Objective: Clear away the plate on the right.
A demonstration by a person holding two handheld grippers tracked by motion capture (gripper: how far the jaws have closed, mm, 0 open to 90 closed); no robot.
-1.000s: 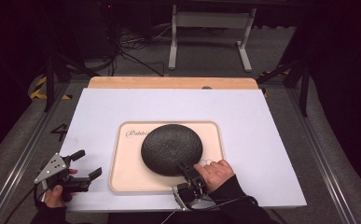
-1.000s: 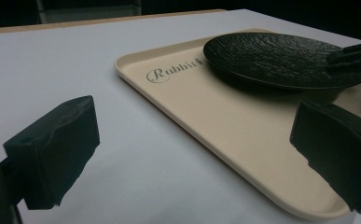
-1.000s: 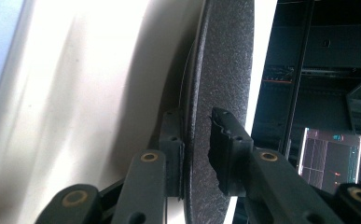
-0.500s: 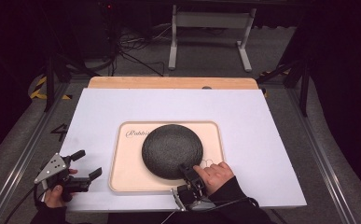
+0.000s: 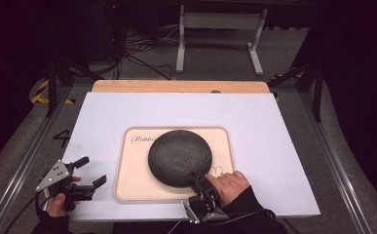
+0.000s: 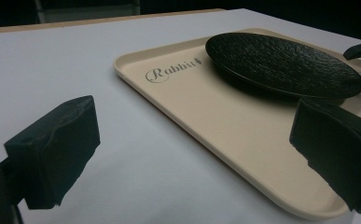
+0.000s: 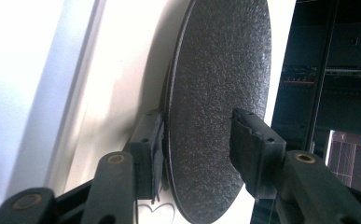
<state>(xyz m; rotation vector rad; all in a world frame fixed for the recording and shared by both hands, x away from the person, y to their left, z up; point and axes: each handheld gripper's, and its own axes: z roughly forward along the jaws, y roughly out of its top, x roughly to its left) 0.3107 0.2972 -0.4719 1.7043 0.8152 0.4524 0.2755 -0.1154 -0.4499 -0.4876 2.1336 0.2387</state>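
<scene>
Fingers of the right gripper (image 5: 199,181) straddle the near rim of the black plate (image 5: 180,157) in the high view, having just been opening, likely to leave it on the cream tray (image 5: 127,183) on the bench (image 5: 273,146). From the left gripper view, the left gripper (image 6: 192,154) waits released beside the tray, holding nothing. From the right gripper view, one finger (image 7: 250,144) stands clear of the plate's face, the other close under its rim.
</scene>
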